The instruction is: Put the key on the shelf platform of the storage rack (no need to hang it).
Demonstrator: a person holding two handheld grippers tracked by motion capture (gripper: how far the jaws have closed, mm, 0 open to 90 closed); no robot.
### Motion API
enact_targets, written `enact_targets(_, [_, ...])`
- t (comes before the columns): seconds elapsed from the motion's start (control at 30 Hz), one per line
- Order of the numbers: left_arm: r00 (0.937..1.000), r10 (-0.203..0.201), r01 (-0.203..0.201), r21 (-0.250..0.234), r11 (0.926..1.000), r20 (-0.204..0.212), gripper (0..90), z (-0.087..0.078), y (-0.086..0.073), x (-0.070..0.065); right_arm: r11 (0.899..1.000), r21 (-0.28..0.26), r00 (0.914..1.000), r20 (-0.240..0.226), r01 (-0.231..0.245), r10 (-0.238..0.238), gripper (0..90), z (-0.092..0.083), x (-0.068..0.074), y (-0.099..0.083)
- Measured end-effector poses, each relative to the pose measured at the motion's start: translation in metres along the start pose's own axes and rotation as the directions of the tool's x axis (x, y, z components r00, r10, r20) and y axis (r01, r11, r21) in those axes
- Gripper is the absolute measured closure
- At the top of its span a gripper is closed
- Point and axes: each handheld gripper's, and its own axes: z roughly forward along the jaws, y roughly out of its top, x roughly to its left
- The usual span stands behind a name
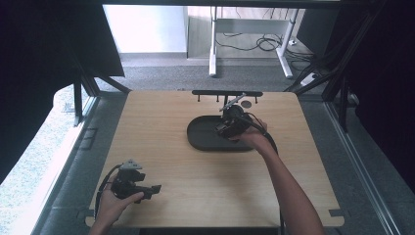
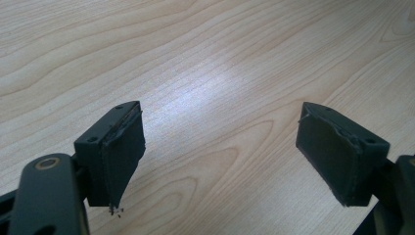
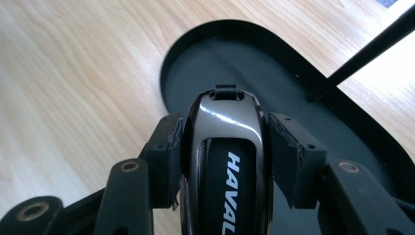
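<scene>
A glossy black car key fob (image 3: 227, 147) with white "HAVAL" lettering sits between the jaws of my right gripper (image 3: 222, 147), which is shut on its two sides. The fob hangs over a black oval tray (image 3: 293, 98). From above, the right gripper (image 1: 226, 126) hovers over the right half of the tray (image 1: 200, 134) near the table's far middle. My left gripper (image 1: 152, 188) rests low near the front left corner of the table. Its jaws stand wide apart, the left gripper (image 2: 220, 147) open over bare wood.
A black rack with small hooks (image 1: 226, 93) stands just behind the tray at the table's far edge; its thin rod (image 3: 362, 49) crosses the right gripper view. The wooden tabletop (image 1: 161, 147) spreads between the two hands. Desk legs and cables (image 1: 264, 44) lie on the floor beyond.
</scene>
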Motion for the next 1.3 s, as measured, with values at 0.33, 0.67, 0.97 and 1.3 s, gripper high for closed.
enact_targets(0.33, [1.0000, -0.006, 0.006, -0.002, 1.0000, 0.001, 18.5, -0.001, 0.000, 0.001, 0.999, 0.031, 0.9998, -0.001, -0.018, 0.018, 49.6, 0.025, -0.009, 0.003])
enact_targets(0.67, [1.0000, 0.002, -0.002, 0.005, 1.0000, 0.005, 18.5, 0.001, 0.000, 0.000, 0.999, 0.038, 0.9994, 0.000, -0.036, 0.036, 49.6, 0.046, -0.022, 0.003])
enact_targets(0.97, [1.0000, 0.001, -0.001, 0.007, 1.0000, 0.002, 18.5, 0.001, 0.000, 0.000, 0.997, 0.066, 0.9988, 0.019, -0.046, 0.045, 49.6, 0.064, -0.034, -0.002])
enact_targets(1.3, [1.0000, 0.000, 0.000, 0.006, 1.0000, 0.004, 18.5, 0.001, -0.001, 0.000, 0.995, 0.090, 0.9991, 0.033, -0.030, 0.028, 49.5, 0.078, -0.038, -0.007])
